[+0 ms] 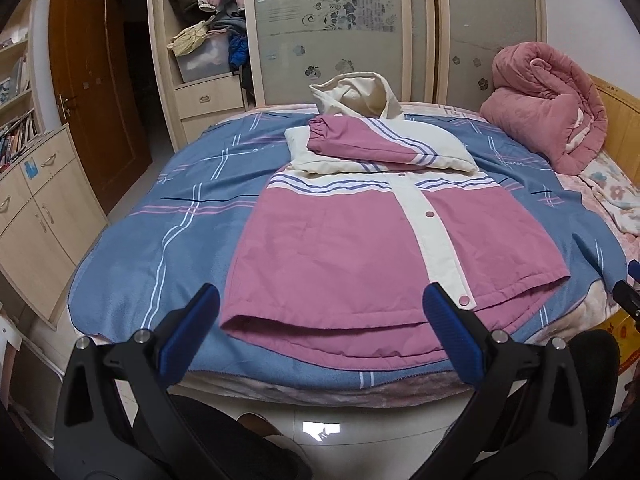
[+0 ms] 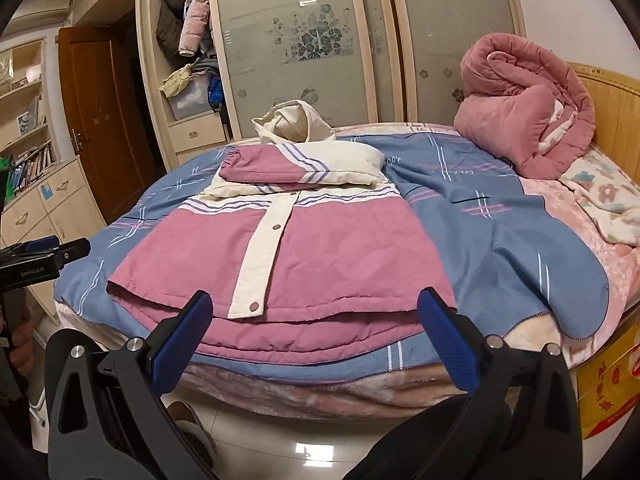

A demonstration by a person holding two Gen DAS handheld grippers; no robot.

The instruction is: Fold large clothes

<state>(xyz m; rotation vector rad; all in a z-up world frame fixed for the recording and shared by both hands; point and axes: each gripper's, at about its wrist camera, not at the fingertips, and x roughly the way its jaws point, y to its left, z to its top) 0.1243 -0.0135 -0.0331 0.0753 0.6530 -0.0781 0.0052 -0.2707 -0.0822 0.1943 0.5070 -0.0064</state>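
One pink-and-cream padded hooded jacket (image 1: 352, 236) (image 2: 304, 240), blue-striped across the chest, lies front-up on a blue plaid fleece blanket (image 1: 160, 240) (image 2: 500, 248) spread over the bed; long axis runs from the hem at the near bed edge to the cream hood (image 1: 358, 94) (image 2: 294, 122) at the far side, toward the wardrobe. Sleeves: both folded across the chest, the pink one (image 1: 360, 144) (image 2: 272, 166) uppermost, cuff pointing left. Snap buttons visible on the cream placket (image 1: 432, 232) (image 2: 264, 256): three in the left wrist view, two clear in the right. One rolled pink quilt (image 1: 548, 104) (image 2: 524, 112) sits at the far right, apart from the jacket. Left gripper (image 1: 324, 312): blue-padded fingers spread wide, empty, poised before the hem's left half. Right gripper (image 2: 316, 312): likewise spread and empty, before the hem's right half. Right wrist view alone shows the left gripper from the side (image 2: 44, 256), a hand (image 2: 22, 344) below it, and a yellow printed bag (image 2: 612, 384). Left wrist view alone shows more of the bookshelf (image 1: 16, 132).
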